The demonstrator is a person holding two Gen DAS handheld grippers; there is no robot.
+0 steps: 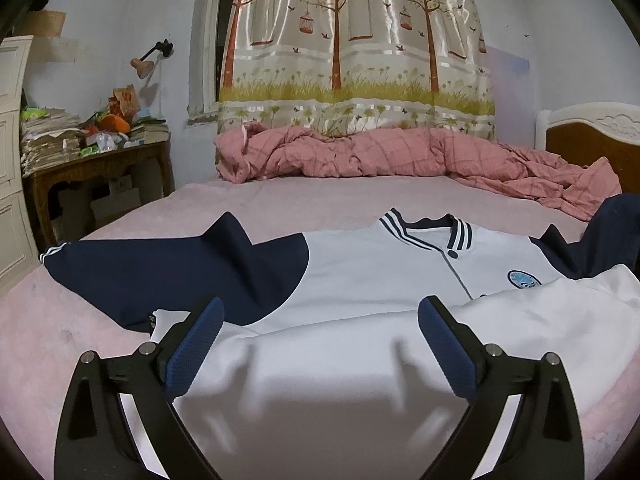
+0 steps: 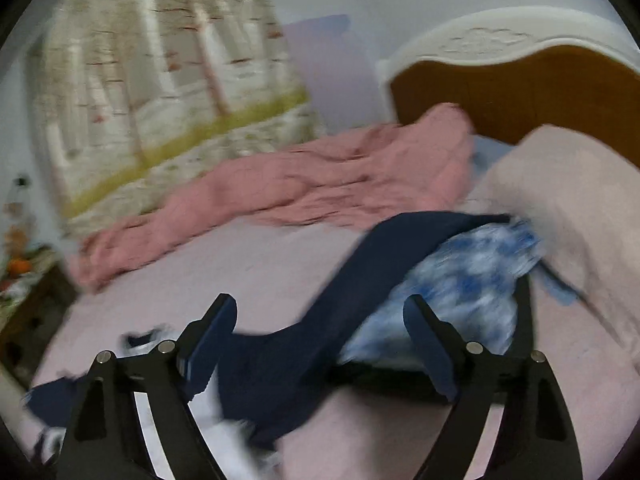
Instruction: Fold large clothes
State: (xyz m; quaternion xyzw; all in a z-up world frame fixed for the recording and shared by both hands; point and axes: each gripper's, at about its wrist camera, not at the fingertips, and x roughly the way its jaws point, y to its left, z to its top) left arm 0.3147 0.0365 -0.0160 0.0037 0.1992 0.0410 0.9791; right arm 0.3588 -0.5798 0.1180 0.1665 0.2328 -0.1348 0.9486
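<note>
White-and-navy jacket: soft, limp; grasp at hem or navy sleeve, apparently loose. 2 tongs, left gripper and right gripper, released, empty.

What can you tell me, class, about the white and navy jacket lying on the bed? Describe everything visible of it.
The jacket lies front up on the pink bedsheet, soft knit-looking fabric. Its body is white, its sleeves navy; the left-hand sleeve spreads sideways, ending in a white-striped cuff. The collar is navy with white stripes, above a snap and a closed placket. A round blue badge sits on the chest. The lower hem is folded up over the body. Neither gripper touches it.
</note>
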